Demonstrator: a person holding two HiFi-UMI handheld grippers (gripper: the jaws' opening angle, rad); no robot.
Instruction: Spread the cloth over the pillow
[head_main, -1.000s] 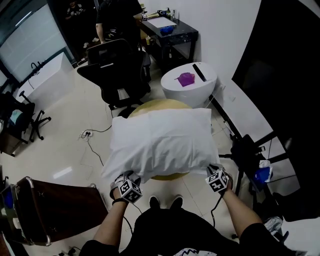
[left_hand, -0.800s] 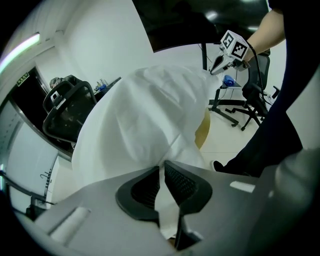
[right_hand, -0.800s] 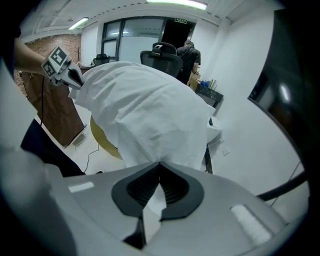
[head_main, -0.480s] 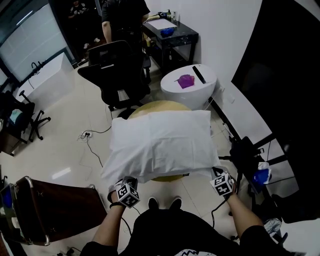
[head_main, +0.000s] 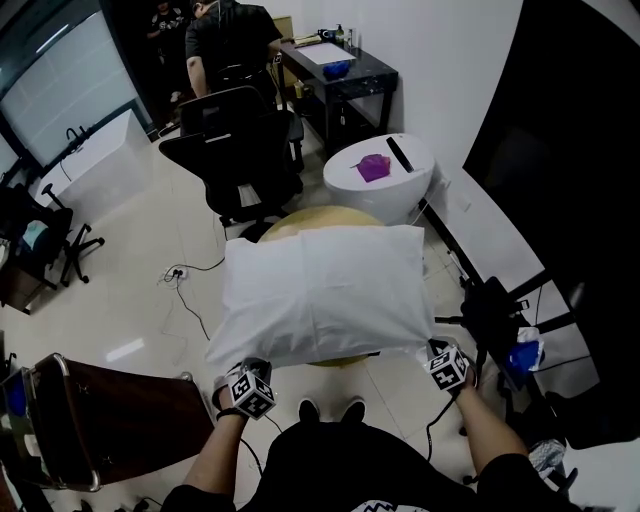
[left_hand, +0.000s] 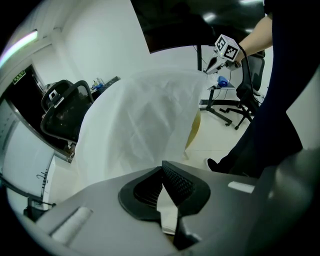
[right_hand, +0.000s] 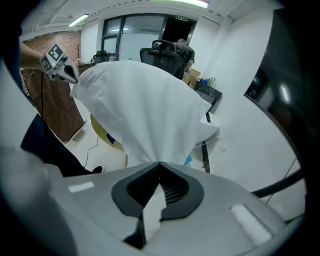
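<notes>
the cloth (head_main: 320, 290) is plain white, the round table (head_main: 325, 212) yellow, the office chair (head_main: 235, 150) black.

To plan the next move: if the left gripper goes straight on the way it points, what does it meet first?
The left gripper would likely meet the white cloth that its jaws pinch; it rises in a mound ahead. Depth is unclear.

— What's the room like around you?
— Beyond my left gripper (head_main: 242, 364) I see a black office chair (head_main: 235, 150) on glossy pale floor (head_main: 130, 270), and a brown cabinet (head_main: 120, 415) to its left. Beyond my right gripper (head_main: 433, 349), a round white table (head_main: 385, 185), then a black desk (head_main: 340, 72) by the white wall (head_main: 440, 60).
</notes>
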